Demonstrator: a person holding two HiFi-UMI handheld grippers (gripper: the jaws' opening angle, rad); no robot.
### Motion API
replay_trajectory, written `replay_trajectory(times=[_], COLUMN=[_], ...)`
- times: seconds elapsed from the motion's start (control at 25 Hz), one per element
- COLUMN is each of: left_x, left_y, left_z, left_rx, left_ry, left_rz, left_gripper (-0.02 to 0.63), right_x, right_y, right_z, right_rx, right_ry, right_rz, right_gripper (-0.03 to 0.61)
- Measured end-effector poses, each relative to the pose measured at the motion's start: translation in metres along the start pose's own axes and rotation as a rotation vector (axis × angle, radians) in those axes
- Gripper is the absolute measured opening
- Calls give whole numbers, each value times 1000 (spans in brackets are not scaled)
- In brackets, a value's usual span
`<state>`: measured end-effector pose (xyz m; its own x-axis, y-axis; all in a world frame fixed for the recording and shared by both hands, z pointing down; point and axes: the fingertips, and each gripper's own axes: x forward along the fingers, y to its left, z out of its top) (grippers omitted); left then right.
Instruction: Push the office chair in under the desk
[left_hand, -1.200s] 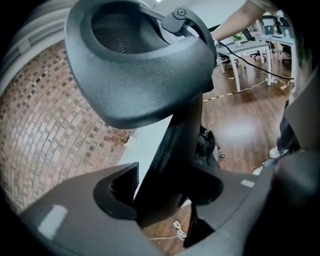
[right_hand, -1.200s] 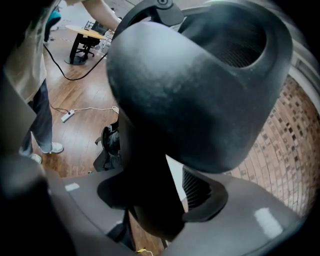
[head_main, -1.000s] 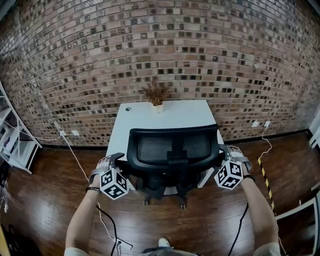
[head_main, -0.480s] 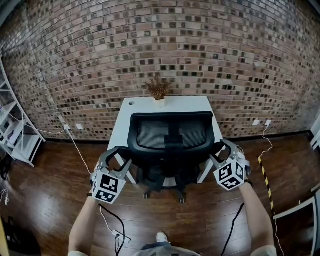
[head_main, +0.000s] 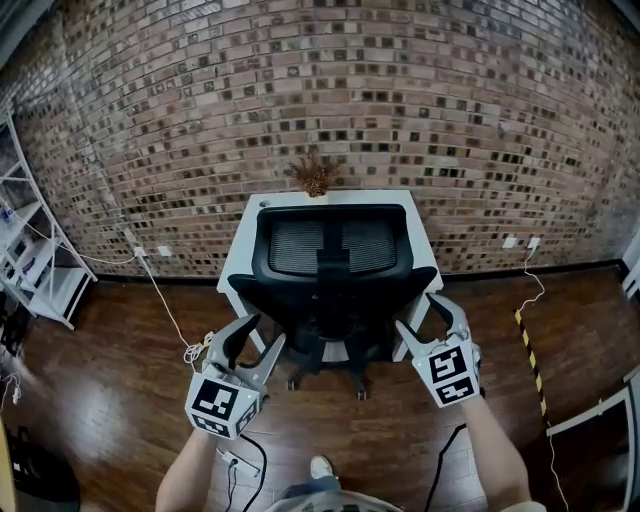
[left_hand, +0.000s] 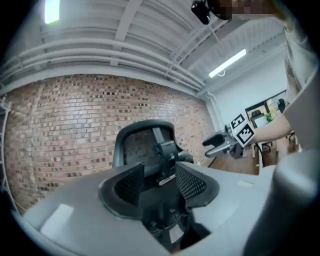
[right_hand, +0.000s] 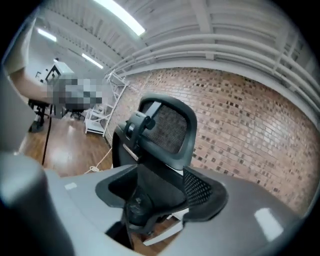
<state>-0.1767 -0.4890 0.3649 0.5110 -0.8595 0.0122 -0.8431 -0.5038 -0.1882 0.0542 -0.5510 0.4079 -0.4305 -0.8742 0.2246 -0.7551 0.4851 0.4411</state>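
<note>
– So, where do we have the office chair (head_main: 332, 270)?
– On the wooden floor (head_main: 120, 380), with its backrest at the near edge of the white desk (head_main: 240, 245). From the head view it covers most of the desktop. The seat is hidden behind the backrest, so we can't tell how far under it sits.
– Left gripper (head_main: 264, 330)?
– Off the chair's left side, over the floor, not touching it. Its jaws have just been closing, but we see them partway apart. Nothing between the pads (left_hand: 131, 182), only the chair beyond them.
– Right gripper (head_main: 418, 312)?
– Off the chair's right side, also clear of it. Jaws wide apart, holding nothing. Its view looks past the pad (right_hand: 200, 190) at the chair's mesh back.
– Anything else we should note?
– Dried plant (head_main: 313, 177) at the desk's far edge, by the brick wall (head_main: 320, 90). White shelf rack (head_main: 40, 260) at the floor's left edge. Cable (head_main: 165, 300) runs across the floor from the wall toward us.
</note>
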Motion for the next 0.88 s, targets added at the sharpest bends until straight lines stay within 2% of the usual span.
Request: replay_trajectory(times=[0.12, 0.24, 0.44, 0.64, 0.76, 0.88], left_x=[-17, -33, -54, -68, -77, -84], left_y=[-29, -56, -98, -145, -163, -177], left_z=[26, 42, 52, 61, 64, 60], left_rx=[-88, -135, -202, -238, -242, -237], left_ry=[-80, -121, -165, -187, -188, -177], left_rz=[-41, -68, -49, -49, -23, 11], left_gripper=[212, 196, 147, 106, 70, 30], right_x=[-25, -52, -94, -135, -155, -171], right_y=[17, 35, 74, 97, 108, 114], right_z=[13, 27, 40, 36, 37, 39], right_rx=[131, 240, 302, 355, 385, 417], right_ry=[-57, -107, -177, -210, -228, -261], right_rz=[33, 69, 117, 125, 128, 118], right_gripper=[282, 281, 266, 192, 145, 50])
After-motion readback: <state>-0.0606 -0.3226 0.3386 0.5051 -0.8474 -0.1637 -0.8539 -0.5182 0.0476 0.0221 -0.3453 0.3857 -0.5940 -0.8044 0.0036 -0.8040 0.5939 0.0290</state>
